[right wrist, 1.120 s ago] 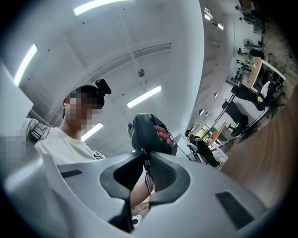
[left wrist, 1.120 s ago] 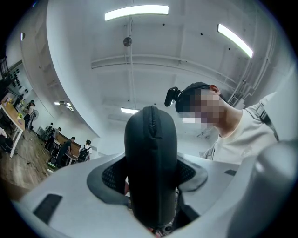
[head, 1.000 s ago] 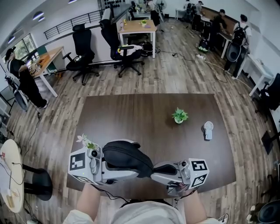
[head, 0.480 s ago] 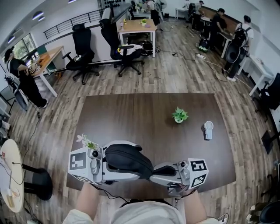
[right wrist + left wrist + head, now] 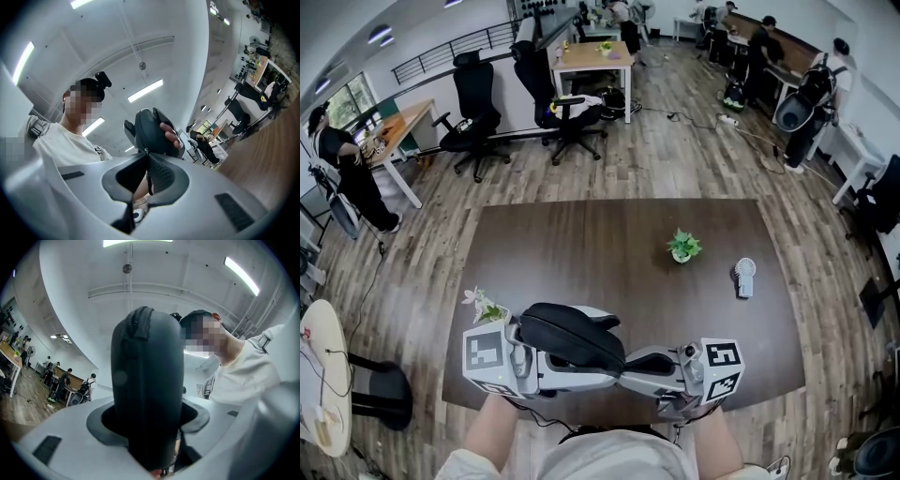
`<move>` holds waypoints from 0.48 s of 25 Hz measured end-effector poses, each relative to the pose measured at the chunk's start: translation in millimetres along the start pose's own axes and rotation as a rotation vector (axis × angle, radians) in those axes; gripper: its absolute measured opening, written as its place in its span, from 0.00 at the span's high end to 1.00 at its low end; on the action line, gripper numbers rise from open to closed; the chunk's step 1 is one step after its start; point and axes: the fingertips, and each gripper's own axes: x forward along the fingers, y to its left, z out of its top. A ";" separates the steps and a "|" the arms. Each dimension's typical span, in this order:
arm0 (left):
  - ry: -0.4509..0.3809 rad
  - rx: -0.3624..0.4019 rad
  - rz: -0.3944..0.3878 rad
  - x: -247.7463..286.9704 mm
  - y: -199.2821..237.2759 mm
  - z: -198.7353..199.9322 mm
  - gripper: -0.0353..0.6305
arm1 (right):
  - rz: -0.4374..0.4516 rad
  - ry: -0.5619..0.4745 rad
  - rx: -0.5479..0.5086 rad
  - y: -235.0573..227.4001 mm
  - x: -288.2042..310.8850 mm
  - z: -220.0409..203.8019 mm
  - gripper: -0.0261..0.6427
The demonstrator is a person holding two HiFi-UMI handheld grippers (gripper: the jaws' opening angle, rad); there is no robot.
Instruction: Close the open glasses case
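In the head view a black zip glasses case point(image 5: 572, 336) is held above the near edge of the brown table point(image 5: 581, 244), between my two grippers. My left gripper point(image 5: 598, 354) reaches in from the left and is shut on the case, though its jaws have just been opening a little. In the left gripper view the case point(image 5: 147, 390) stands upright and fills the gap between the jaws. My right gripper point(image 5: 146, 157) comes from the right; its jaws have just been closing and pinch the thin zip pull at the case's point(image 5: 152, 133) lower end. Someone's fingers point(image 5: 169, 133) rest on the case's side.
A small potted plant point(image 5: 682, 247) and a small white fan point(image 5: 745, 277) stand on the right half of the table. A little flowering plant point(image 5: 485, 305) sits at the near left edge. Office chairs point(image 5: 478, 103) and desks stand beyond the table.
My left gripper has shifted a little right and down with the case, whose right end now dips lower. The right gripper has stayed in place.
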 end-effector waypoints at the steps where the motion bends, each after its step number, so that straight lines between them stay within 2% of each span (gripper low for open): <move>1: 0.000 0.000 -0.005 -0.5 -0.7 1.1 0.53 | 0.000 0.003 0.000 0.4 -0.5 0.0 0.93; 10: 0.037 0.014 -0.020 0.0 -6.2 -0.9 0.54 | 0.006 0.027 0.007 3.5 -1.8 -2.1 0.91; 12: 0.034 0.017 -0.020 0.6 -6.0 -0.4 0.54 | 0.003 0.030 0.002 3.3 -3.6 -1.6 0.83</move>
